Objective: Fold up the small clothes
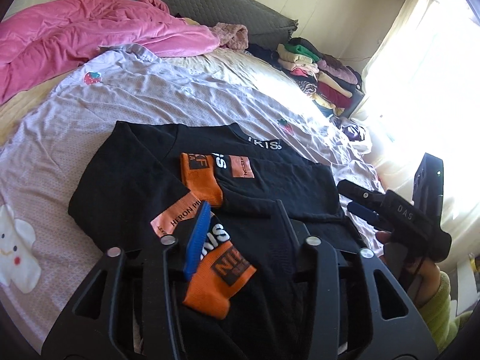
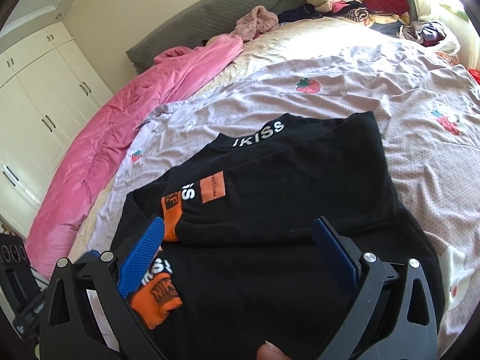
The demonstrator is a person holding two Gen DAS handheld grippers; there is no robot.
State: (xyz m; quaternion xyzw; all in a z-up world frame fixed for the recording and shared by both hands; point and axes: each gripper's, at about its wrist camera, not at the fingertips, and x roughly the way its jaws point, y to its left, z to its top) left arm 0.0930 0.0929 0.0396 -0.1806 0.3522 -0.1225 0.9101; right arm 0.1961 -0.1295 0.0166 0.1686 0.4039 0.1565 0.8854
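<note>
Right wrist view shows the black cotton top with orange cuffs point(image 2: 285, 192) lying sleeve-folded on the lilac strawberry bedsheet point(image 2: 345, 90); right gripper point(image 2: 240, 258) gapes wide, left gripper point(image 1: 240, 225) part-open, both empty; next, pinch the hem evenly and fold upward

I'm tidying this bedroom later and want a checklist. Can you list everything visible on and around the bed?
black top: one, black with orange cuffs and white lettering, sleeves folded in, near side of bed
bedsheet: one, pale lilac with strawberry prints, under the top
pink duvet: one, bunched along the far left side of the bed
headboard cushion: one, grey quilted, head of bed
stacked clothes: one mixed-colour pile, far corner by the window
wardrobe: white doors, beside the bed
left hand-held gripper: black, blue pads, open over the top
right hand-held gripper: black, blue pads, open over the top
</note>
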